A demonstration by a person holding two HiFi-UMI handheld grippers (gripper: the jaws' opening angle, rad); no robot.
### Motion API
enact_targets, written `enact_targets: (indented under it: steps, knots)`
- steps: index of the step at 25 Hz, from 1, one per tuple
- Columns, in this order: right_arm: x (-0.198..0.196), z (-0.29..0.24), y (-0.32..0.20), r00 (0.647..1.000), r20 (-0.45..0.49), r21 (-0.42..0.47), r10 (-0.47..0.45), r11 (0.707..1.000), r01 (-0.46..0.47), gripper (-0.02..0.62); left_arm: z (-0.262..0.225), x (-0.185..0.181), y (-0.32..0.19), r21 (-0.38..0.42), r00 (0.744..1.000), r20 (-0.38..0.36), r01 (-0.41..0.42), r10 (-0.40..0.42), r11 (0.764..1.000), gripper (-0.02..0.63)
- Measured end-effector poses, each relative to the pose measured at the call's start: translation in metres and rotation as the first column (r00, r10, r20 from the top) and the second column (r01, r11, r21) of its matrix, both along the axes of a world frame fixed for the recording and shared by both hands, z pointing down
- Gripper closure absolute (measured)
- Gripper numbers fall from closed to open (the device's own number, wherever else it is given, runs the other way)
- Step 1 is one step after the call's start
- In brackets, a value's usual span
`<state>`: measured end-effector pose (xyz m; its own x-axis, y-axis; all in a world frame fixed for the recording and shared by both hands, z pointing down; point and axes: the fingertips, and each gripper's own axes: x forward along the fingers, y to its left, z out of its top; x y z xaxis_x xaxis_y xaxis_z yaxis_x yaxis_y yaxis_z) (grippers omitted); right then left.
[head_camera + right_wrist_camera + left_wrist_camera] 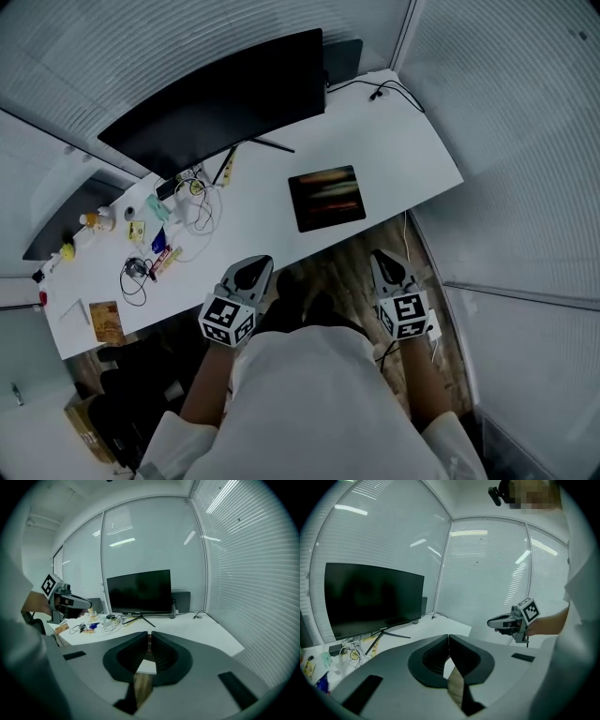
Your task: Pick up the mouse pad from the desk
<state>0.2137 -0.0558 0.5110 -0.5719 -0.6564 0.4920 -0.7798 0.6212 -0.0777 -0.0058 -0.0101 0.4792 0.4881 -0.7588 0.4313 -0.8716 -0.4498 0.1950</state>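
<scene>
While you hold both grippers short of the desk (412, 150), the mouse pad (326, 198) lies flat on the white top, untouched. It is a dark rectangle with a reddish sheen. It sits in front of the right end of the monitor (225, 98), just right of the monitor's stand foot and near the desk's front edge, with bare desk on all sides of it.

Your left gripper (253, 268) hangs at the front edge of the desk, to the lower left of the pad and well apart from it. In the left gripper view its jaws are pressed together at the tips, with nothing between them. Your right gripper (382, 259) hangs over the wooden floor (347, 258), off the desk's front edge and below the pad's right side, also apart from it. In the right gripper view its jaws are closed as well and pinch nothing; only the desk's edge and the floor show beyond them. Both grippers point toward the desk and tilt somewhat downward.

To the left of the pad, a tangle of cables (197, 208) lies under the monitor. Further left there are small yellow and blue items, too small to identify. A brownish card (106, 322) lies near the desk's left front corner. Another cable (394, 89) runs across the far right corner.
</scene>
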Motion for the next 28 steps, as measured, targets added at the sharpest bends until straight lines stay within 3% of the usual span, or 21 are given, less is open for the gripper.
enact_targets:
  steps: [16, 26, 28]
  knots:
    - [-0.058, 0.058, -0.047, 0.994, -0.095, -0.118, -0.053, 0.992, 0.042, 0.552, 0.056, -0.030, -0.059, -0.065, 0.990, 0.024, -0.141, 0.142, 0.988, 0.588]
    - [-0.097, 0.112, -0.069, 0.981, -0.147, -0.240, -0.127, 0.967, 0.089, 0.549, 0.096, -0.044, -0.076, -0.121, 0.983, -0.016, -0.184, 0.183, 0.975, 0.588]
    - [-0.105, 0.126, -0.071, 0.975, -0.162, -0.269, -0.153, 0.957, 0.106, 0.521, 0.101, -0.045, -0.078, -0.127, 0.981, -0.019, -0.193, 0.192, 0.973, 0.588]
